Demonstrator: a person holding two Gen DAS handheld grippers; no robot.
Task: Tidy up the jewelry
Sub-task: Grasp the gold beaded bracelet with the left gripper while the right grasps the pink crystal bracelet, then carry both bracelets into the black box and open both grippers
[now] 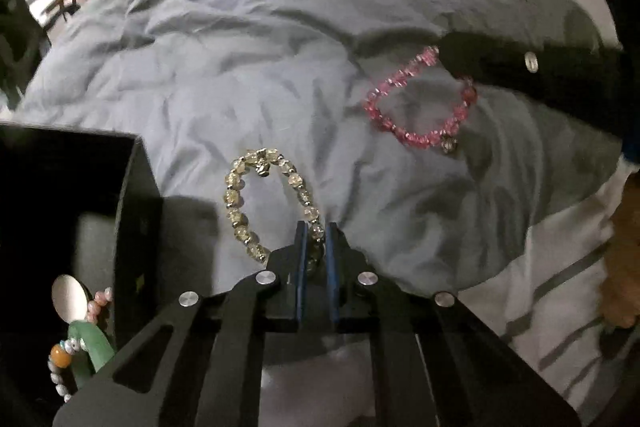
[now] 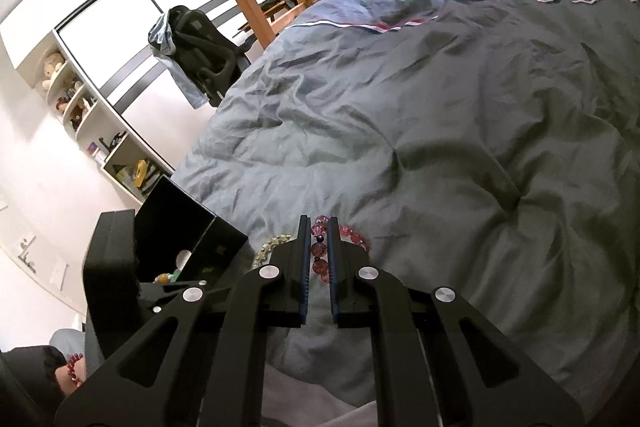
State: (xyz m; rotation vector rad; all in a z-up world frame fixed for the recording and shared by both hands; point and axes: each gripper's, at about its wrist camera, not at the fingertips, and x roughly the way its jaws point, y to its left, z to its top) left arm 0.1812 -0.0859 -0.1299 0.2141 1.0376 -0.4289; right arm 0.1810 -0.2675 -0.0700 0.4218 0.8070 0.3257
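Left gripper (image 1: pixel 316 233): jaws narrow, pinching the pale yellow bracelet (image 1: pixel 240 203) at its near edge.
Pale yellow bracelet: on the grey duvet (image 1: pixel 224 75), just beside the black box (image 1: pixel 132 211).
Right gripper (image 2: pixel 319 227): jaws narrow, clamped on the pink bracelet (image 1: pixel 416 99) beads.
Pink bracelet: on the duvet, well apart from the box.
Black box: open, holding beaded pieces (image 1: pixel 68 355).

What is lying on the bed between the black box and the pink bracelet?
The yellow bracelet lies on the duvet between the black box and the pink bracelet; the left gripper grips it. The left wrist view shows this.
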